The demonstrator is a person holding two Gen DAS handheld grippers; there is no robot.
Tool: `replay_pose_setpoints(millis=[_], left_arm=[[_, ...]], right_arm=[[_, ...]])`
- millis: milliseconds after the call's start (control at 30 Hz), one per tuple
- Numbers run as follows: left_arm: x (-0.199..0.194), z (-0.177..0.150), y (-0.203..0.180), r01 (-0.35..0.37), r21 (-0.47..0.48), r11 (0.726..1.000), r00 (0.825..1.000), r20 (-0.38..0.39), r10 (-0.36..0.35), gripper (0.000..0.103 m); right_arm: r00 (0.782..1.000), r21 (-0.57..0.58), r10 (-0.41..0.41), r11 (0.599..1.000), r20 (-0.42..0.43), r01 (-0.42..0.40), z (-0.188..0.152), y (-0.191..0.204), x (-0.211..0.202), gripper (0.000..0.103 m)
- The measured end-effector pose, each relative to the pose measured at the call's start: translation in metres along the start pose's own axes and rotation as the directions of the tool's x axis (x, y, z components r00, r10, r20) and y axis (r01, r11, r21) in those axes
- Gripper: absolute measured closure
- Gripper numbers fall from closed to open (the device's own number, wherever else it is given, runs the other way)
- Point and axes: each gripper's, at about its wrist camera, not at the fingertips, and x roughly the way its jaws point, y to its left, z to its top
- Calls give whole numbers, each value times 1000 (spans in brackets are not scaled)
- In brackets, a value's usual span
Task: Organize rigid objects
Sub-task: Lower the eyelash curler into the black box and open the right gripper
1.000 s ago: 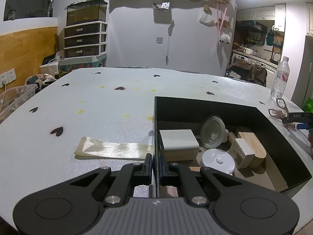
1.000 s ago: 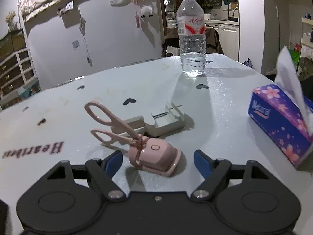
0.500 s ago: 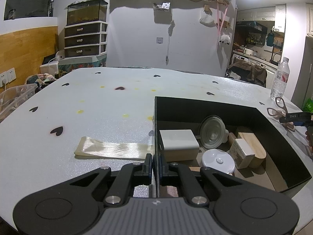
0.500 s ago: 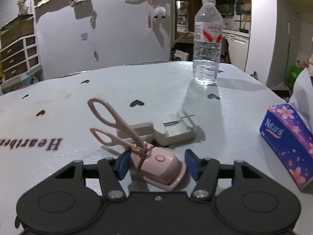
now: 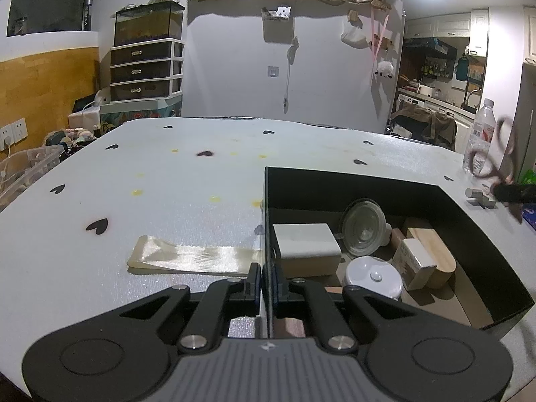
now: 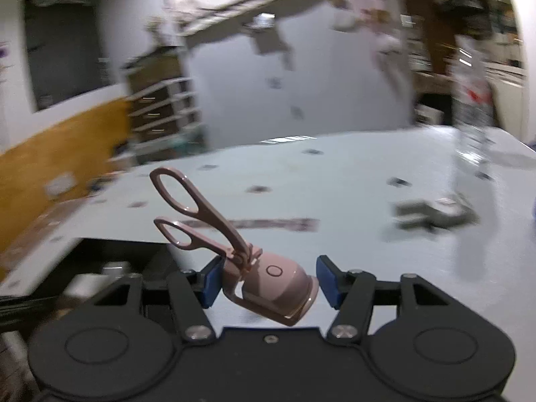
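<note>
The right hand-held gripper (image 6: pixel 268 283) is closed on the pink curler (image 6: pixel 268 284), clamped across its rounded body with the blue pads (image 6: pixel 211 281) at either side; the curler hangs clear of the surface (image 6: pixel 351 201), tilted, its two loop handles pointing up and away. The view is smeared with motion, and the dark box (image 6: pixel 110 251) shows at the lower left. In the left view the same curler (image 5: pixel 499 164) appears in the air beyond the far right wall of the box (image 5: pixel 368 184), which already holds a white block (image 5: pixel 306 246), a clear lid (image 5: pixel 365 227), a round white jar (image 5: pixel 373 276) and a wooden piece (image 5: pixel 432 251). The left hand-held gripper (image 5: pixel 267 283) is shut on the near wall of the box, steadying it.

The curler looks light and stiff, hard plastic with thin hinged handles. The smooth domed body is probably slippery, and a grip low on it lets it tip, as the tilt suggests. Best hold is across the body; the loops could flex or swing. It should be set down in the free floor at the box's right
</note>
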Motion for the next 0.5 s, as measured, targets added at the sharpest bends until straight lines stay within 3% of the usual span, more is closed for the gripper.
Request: replay_pose_setpoints(millis=[100,200,367,500], left_arm=[[0,0,2,8,-10,1000,1000,2,-7,97],[-1,0,3,15,-13,1000,1000,6,-15,97],[-2,-2,5,26,-10,1000,1000,14,-25,97],[-3,-3,6,33,-13,999,999,16,-33,96]], right_arm=[[989,-33,135,990,-53,-137,9,37,-10,43],[971,-104,199,972,-129,-213,15,70,-9,43],[949,-297,147,926,-280,-231,15,116,7,43],[918,-355,78,907,-390,-227,13,131,27,43]])
